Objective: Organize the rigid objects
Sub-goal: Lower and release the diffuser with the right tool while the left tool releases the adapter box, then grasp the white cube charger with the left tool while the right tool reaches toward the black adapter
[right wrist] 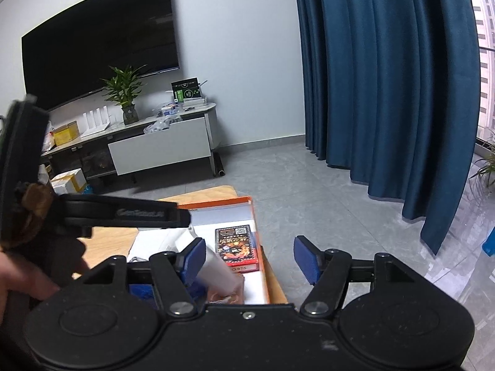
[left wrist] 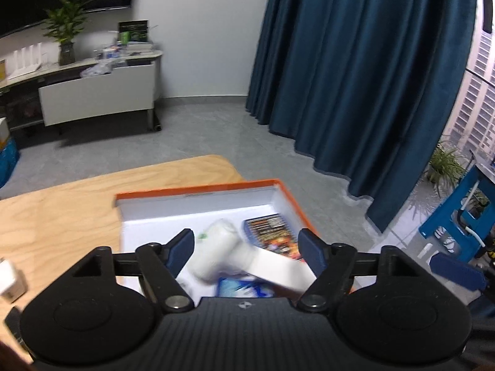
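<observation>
A shallow orange cardboard box with a white inside sits at the far corner of the light wooden tabletop. Inside it lie a chunky white plastic thing shaped like a handle, a flat card pack with red and black pictures, and a blue and white packet close to the camera.

The left gripper hangs over the box with its jaws spread wide. The white plastic thing sits between them, but nothing is being pinched. The right gripper hangs over the right side of the box. Its jaws are spread wide too, and they hold nothing.

The white plastic thing looks hard and smooth, so it may slip. I think it is light. Its round fat end would roll away, so the flat straight arm looks like the best place to squeeze. The card pack is thin and stiff, so it should be grabbed by its edge.
</observation>
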